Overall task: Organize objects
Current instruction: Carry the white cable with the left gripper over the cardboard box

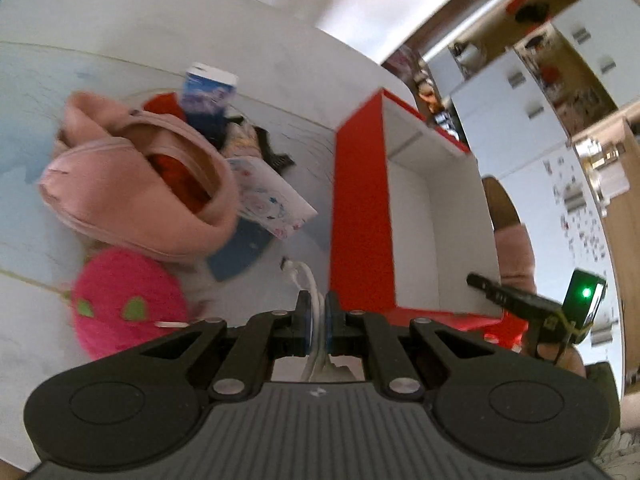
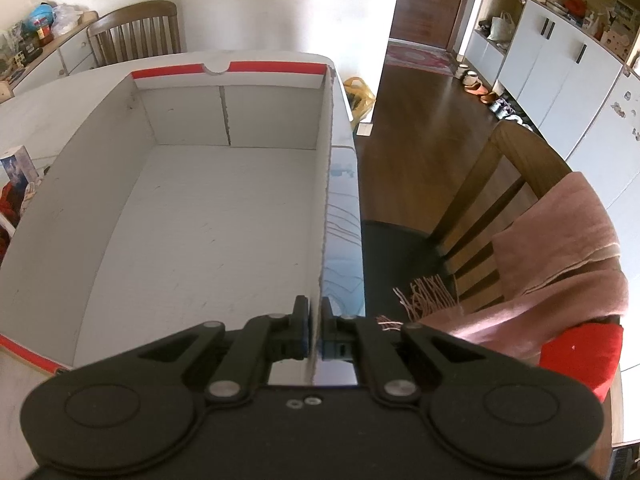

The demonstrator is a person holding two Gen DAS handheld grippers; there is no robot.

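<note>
White cable (image 1: 310, 280) is clenched between the fingers of the left gripper (image 1: 316, 312), seemingly for carrying to the empty red-and-white cardboard box (image 1: 412, 216) just beside it. The box's right wall (image 2: 325, 200) is pinched by the right gripper (image 2: 315, 320), presumably to steady it. Pink backpack (image 1: 136, 192) and toys are left on the pale surface (image 1: 80, 72); cupboards (image 2: 560, 68) and wooden chairs (image 2: 136, 32) are seen around.

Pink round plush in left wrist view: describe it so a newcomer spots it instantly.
Start at the big red-and-white box on the white table. Left of it sits a pale pink open pouch; the plush lies just below that, nearest the camera. It is the only hot-pink fuzzy ball, with green leaf-shaped patches.
</note>
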